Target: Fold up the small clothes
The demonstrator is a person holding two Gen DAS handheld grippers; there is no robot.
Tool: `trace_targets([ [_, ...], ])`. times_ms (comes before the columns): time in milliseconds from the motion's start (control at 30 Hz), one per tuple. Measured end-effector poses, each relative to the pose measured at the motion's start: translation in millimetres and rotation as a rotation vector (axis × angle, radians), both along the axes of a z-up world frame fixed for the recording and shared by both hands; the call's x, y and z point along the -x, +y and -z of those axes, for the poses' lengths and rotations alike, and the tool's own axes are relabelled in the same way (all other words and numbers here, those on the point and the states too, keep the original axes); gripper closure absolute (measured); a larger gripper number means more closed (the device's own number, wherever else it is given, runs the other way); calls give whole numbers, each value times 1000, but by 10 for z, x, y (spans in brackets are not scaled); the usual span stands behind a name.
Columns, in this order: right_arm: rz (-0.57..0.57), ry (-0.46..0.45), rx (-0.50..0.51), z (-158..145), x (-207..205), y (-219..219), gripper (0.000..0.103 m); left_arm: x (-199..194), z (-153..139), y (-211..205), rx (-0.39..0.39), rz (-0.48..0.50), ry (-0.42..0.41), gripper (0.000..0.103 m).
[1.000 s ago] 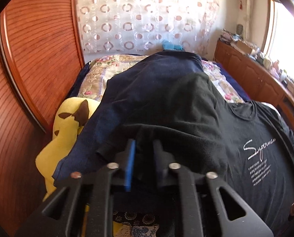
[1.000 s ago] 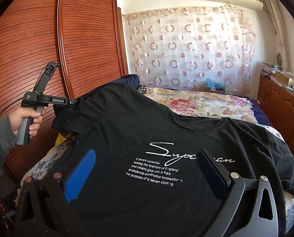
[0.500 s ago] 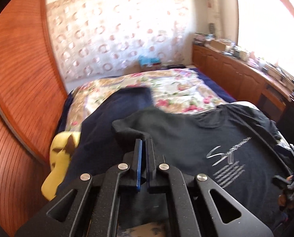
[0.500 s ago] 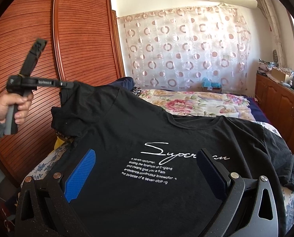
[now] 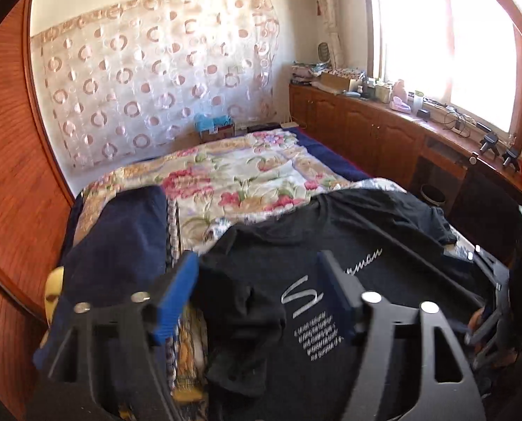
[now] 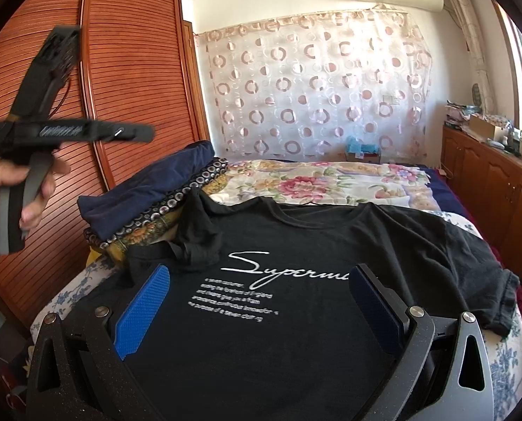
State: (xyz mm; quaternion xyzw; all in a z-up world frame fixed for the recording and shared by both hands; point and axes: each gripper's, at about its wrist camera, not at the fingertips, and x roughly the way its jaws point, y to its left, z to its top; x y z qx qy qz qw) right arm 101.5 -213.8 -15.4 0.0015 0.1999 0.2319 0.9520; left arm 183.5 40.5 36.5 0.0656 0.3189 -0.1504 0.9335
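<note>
**Left sleeve let go, both tools spread over the black T-shirt**

Black T-shirt [image 6: 296, 245] lies face up on the bed [image 6: 331, 179], print readable from the near edge. Right tool [image 6: 257, 301] hangs low over the shirt's lower front, jaws spread wide, nothing between the pads; the white script sits just beyond its fingertips. Left tool [image 5: 257, 298] has just been opening; it is now spread, with nothing pinched, above the shirt's left side. In the right wrist view the left tool is held in a hand [image 6: 11, 189], well clear of the cloth. The left sleeve [image 6: 197, 235] lies crumpled, turned in onto the chest.

Bed carries a floral quilt [image 5: 246, 175]. A stack of folded clothes [image 6: 148, 203] sits at the left edge beside the wooden wardrobe [image 6: 127, 80]. Curtain [image 6: 317, 80] at the far end, cabinets [image 5: 376, 129] along the right.

Collar points toward the far end; long axis runs near edge to far.
</note>
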Motion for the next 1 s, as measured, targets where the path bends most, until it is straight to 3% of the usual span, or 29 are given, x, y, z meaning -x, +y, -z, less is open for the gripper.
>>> trace_targets([
  [133, -16, 11, 17, -28, -73, 50, 2, 216, 260, 82, 6, -11, 15, 27],
  [300, -76, 48, 38, -80, -226, 152, 22, 459, 726, 203, -8, -35, 64, 25],
  [400, -124, 68, 47, -124, -353, 281, 28, 552, 1013, 232, -26, -58, 108, 25],
  [600, -211, 154, 68, -80, -811, 703, 47, 527, 1420, 355, -18, -119, 197, 25],
  [867, -290, 310, 109, 166, -1485, 1227, 57, 429, 1549, 458, -9, -188, 259, 24],
  [1000, -300, 360, 137, 297, -1690, 1415, 57, 430, 1547, 460, -11, -196, 264, 16],
])
